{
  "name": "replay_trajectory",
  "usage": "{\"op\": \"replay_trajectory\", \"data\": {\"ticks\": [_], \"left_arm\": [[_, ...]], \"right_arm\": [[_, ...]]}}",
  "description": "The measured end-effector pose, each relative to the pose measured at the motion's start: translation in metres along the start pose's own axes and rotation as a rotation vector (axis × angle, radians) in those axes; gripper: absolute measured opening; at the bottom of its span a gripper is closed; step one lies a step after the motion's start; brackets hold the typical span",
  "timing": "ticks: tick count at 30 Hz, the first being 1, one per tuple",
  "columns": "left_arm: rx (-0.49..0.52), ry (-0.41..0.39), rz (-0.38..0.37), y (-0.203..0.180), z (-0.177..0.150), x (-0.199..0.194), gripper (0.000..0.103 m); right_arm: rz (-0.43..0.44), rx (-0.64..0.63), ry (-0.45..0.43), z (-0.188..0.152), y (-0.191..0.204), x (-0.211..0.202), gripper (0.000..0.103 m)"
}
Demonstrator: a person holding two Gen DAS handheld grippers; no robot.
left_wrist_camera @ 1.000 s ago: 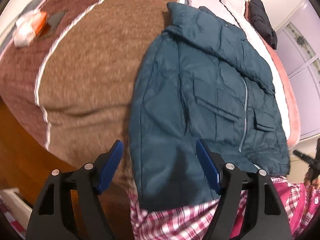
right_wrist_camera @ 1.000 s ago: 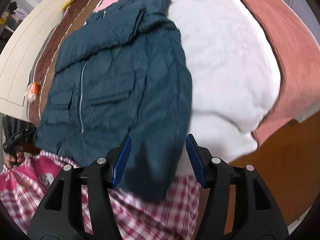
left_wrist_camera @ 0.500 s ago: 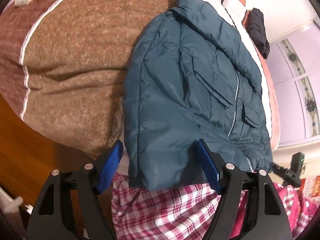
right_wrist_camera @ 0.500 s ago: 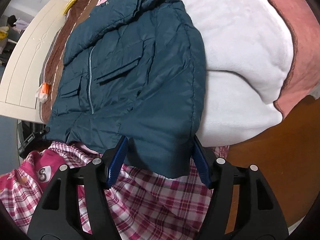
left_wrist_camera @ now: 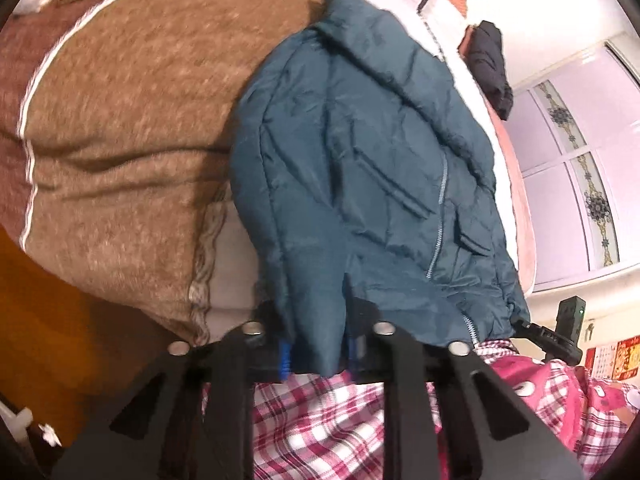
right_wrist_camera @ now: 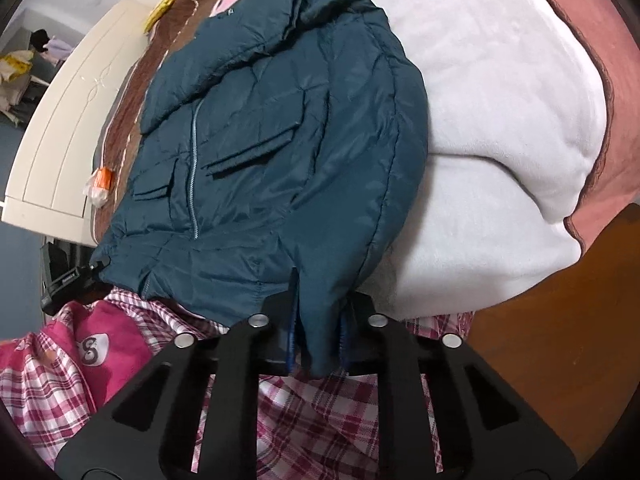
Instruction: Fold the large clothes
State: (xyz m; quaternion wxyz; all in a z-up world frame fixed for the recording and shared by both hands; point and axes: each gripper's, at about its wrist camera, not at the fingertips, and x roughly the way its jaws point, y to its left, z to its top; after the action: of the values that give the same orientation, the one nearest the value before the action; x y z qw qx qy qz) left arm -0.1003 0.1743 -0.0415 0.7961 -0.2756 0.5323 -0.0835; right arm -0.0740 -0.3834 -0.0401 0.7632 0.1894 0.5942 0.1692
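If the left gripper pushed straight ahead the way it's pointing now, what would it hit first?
The left gripper is already shut on the teal jacket's hem, its jaws having just closed. Straight on means more jacket, then probably the bed beneath; depth is unclear.

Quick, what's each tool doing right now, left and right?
Left tool: jaws just closed, shut on the dark teal padded jacket, at its near end.
Right tool: jaws just closed, shut on the same jacket's other near end.
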Motion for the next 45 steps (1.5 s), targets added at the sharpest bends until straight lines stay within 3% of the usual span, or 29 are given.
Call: {"op": "replay_trajectory", "data": {"ticks": [7, 13, 18, 26, 32, 36, 42, 45], "left_arm": [[0.026, -0.086, -0.02, -0.023, 0.021, -0.022, 0.013], [0.045, -0.186, -0.043, -0.047, 0.056, -0.047, 0.012], [0.095, -0.259, -0.055, -0.074, 0.098, -0.062, 0.012], [0.188, -0.351, -0.041, -0.118, 0.193, -0.068, 0.012], [0.19, -0.393, -0.026, -0.14, 0.28, -0.048, 0.012], [0.138, -0.393, -0.019, -0.148, 0.339, -0.024, 0.012], [0.094, -0.353, 0.053, -0.149, 0.415, 0.033, 0.012], [0.067, -0.33, 0.072, -0.142, 0.437, 0.061, 0.012]], "right_arm": [[0.091, 0.007, -0.109, 0.018, 0.005, -0.025, 0.012], [0.11, -0.048, -0.2, 0.06, 0.024, -0.056, 0.012], [0.128, -0.08, -0.274, 0.114, 0.038, -0.074, 0.012], [0.058, -0.164, -0.385, 0.222, 0.07, -0.085, 0.012], [0.044, -0.133, -0.443, 0.318, 0.077, -0.076, 0.012], [0.019, -0.112, -0.455, 0.381, 0.079, -0.056, 0.012], [-0.035, -0.046, -0.422, 0.467, 0.07, -0.003, 0.012], [-0.063, -0.015, -0.402, 0.496, 0.06, 0.033, 0.012]]}}
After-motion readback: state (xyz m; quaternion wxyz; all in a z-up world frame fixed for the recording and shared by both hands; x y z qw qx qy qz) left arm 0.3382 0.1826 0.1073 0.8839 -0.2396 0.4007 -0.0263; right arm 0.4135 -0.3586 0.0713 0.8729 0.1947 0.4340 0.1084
